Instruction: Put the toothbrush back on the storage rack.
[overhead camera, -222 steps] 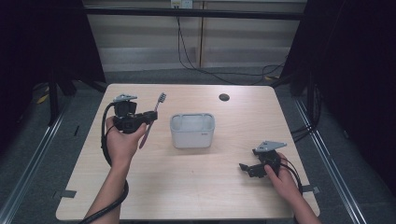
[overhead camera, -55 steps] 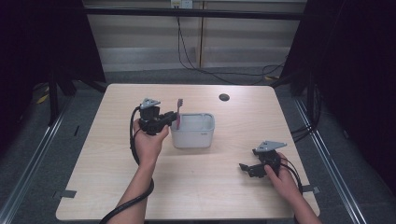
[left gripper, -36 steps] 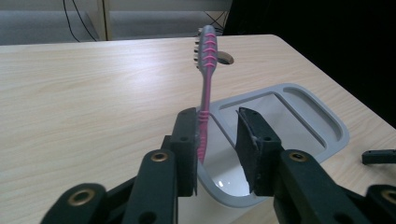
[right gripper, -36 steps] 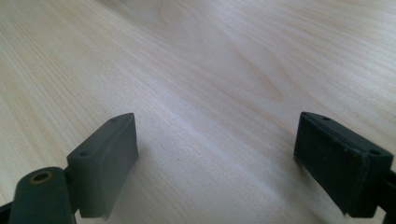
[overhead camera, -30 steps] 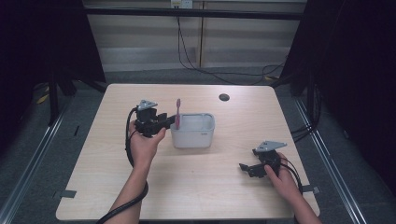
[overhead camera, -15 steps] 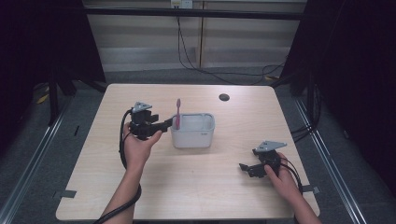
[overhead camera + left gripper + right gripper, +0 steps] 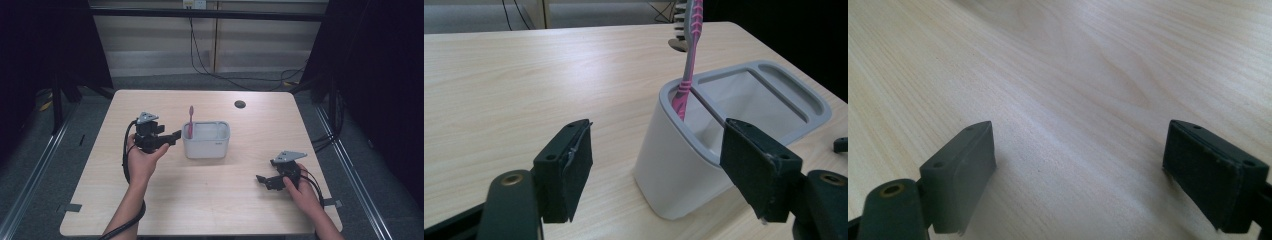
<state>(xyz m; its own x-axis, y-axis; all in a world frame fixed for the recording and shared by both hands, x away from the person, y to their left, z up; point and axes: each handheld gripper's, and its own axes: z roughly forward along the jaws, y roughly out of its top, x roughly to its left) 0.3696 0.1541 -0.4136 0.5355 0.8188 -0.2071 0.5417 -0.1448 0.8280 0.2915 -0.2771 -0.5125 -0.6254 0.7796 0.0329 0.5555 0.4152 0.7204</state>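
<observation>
One pink toothbrush stands in the grey cup; light, thin & slippery, so pinch its handle. Both grippers, left & right, have jaws spread, holding nothing.

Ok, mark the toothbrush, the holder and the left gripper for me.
toothbrush (image 7: pixel 687 75): left gripper view, pink handle.
holder (image 7: pixel 206 148): high view, front wall.
left gripper (image 7: pixel 175 135): high view, between its open jaw tips.
</observation>
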